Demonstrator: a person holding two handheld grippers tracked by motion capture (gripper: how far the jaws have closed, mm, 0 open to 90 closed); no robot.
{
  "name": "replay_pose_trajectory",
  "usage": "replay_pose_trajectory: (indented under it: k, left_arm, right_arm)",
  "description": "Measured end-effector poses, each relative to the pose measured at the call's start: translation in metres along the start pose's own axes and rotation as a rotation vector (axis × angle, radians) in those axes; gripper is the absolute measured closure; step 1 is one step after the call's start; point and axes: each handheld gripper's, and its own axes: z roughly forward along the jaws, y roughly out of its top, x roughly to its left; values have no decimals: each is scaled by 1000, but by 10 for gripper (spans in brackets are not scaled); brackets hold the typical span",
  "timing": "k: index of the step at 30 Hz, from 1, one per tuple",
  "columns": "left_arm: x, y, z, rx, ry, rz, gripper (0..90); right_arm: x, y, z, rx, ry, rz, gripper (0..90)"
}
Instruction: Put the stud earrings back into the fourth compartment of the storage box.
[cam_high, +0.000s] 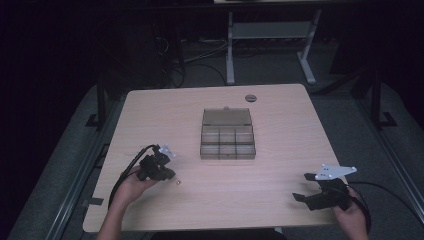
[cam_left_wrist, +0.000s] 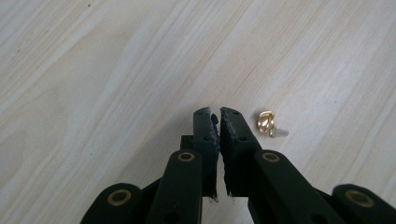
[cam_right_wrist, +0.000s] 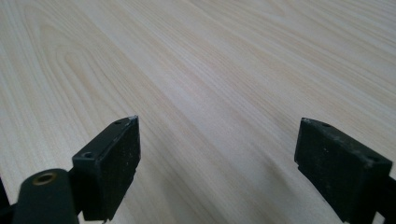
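Observation:
A small gold-coloured metal piece with a white stub (cam_left_wrist: 267, 124) lies on the wooden table, just right of my left gripper's tips (cam_left_wrist: 218, 115) in the left gripper view. Seen from the high view, the same piece (cam_high: 179, 182) rests just right of the left gripper (cam_high: 171, 174). That gripper is shut, its pads pressed together with nothing between them. My right gripper (cam_high: 301, 187) hovers near the table's front right corner; its jaws stand wide open around bare wood (cam_right_wrist: 219, 135), with nothing between them.
A clear plastic compartment box (cam_high: 227, 134) with its lid open backward sits at the table's middle. A dark round grommet (cam_high: 250, 98) marks the far edge. Beyond the table stand white desk legs and floor cables.

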Motion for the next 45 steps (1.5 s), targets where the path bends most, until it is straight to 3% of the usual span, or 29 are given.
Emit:
replay_pose_trajectory:
  k: [13,23,32,45]
  left_arm:
    - [-7,32,-9,-47,-57,35,848]
    - [-9,57,-10,-44,-60,60,848]
    - [-10,95,-12,-67,-68,78,848]
    - [-2,127,5,-63,-68,54,848]
  right_arm:
    - [0,0,0,-9,4,0,141]
    - [1,1,0,-10,11,-5,141]
    - [1,1,0,-12,14,-9,141]
    - [0,1,-1,-21,17,-5,141]
